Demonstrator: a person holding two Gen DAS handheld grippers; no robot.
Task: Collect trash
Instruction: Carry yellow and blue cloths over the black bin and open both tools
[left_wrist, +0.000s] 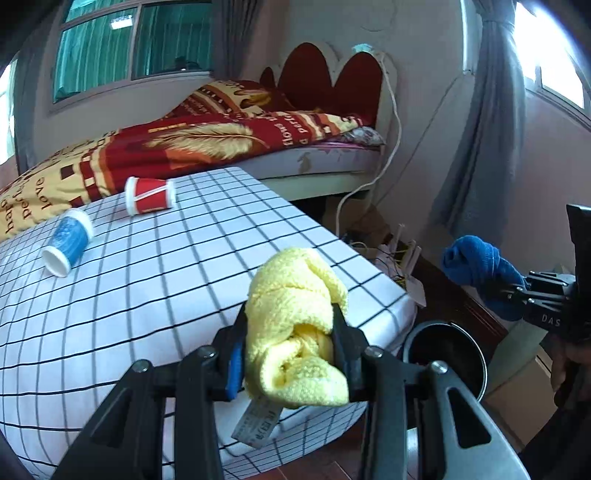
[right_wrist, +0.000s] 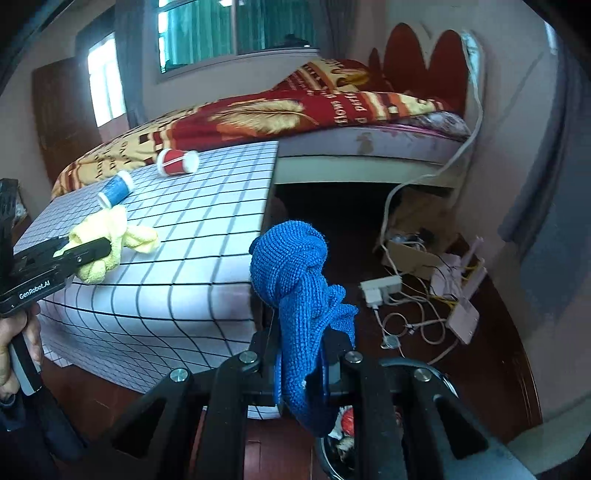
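Left gripper (left_wrist: 291, 354) pinches a knotted yellow cloth (left_wrist: 295, 314); right gripper (right_wrist: 303, 365) clamps a blue cloth (right_wrist: 295, 280). 2 cups (left_wrist: 149, 195) lie tipped on the checked table (left_wrist: 184, 277), and that's probably a bin (left_wrist: 443, 354) below.

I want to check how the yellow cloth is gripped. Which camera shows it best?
The left wrist view: the yellow cloth fills the centre, knotted and pinched between the left gripper fingers. The right wrist view shows the cloth only small, at the left edge, from the side, partly hidden by a finger.
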